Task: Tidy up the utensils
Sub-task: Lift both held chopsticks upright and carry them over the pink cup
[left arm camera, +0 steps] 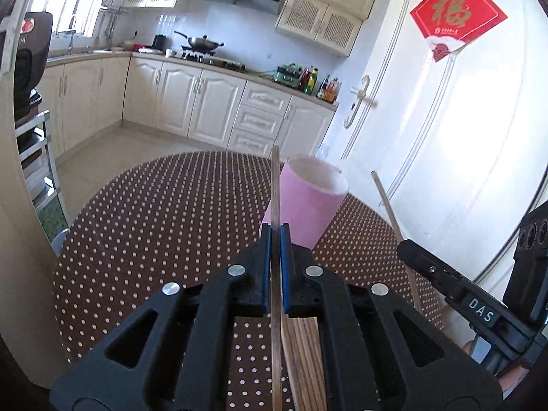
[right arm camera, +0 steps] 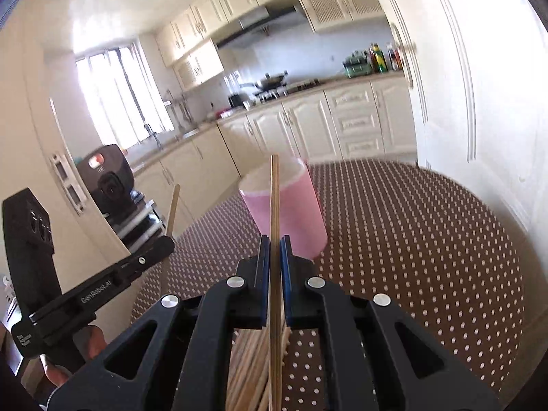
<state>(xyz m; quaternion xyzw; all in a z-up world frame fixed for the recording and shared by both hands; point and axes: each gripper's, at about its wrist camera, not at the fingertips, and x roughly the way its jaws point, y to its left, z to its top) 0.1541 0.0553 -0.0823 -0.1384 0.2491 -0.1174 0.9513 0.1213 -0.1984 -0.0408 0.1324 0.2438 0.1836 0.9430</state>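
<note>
A pink cup (left arm camera: pixel 304 202) with a white inside stands on the dotted brown table (left arm camera: pixel 164 212); it also shows in the right wrist view (right arm camera: pixel 291 205). My left gripper (left arm camera: pixel 275 236) is shut on a dark wooden chopstick (left arm camera: pixel 275 185) that points up in front of the cup. My right gripper (right arm camera: pixel 275 246) is shut on a light wooden chopstick (right arm camera: pixel 274 191), held upright before the cup. Dark chopsticks (left arm camera: pixel 304 359) lie under the left gripper. Several light chopsticks (right arm camera: pixel 250 370) lie under the right gripper. Each gripper shows in the other's view, the right one (left arm camera: pixel 404 246) with its chopstick (left arm camera: pixel 387 202).
The table (right arm camera: pixel 411 239) is round, with a white door (left arm camera: pixel 445 137) close behind it. Kitchen cabinets (left arm camera: pixel 191 99) and a stove with a wok (left arm camera: pixel 202 44) stand across the floor. A metal rack with a black appliance (left arm camera: pixel 27 68) stands at the left.
</note>
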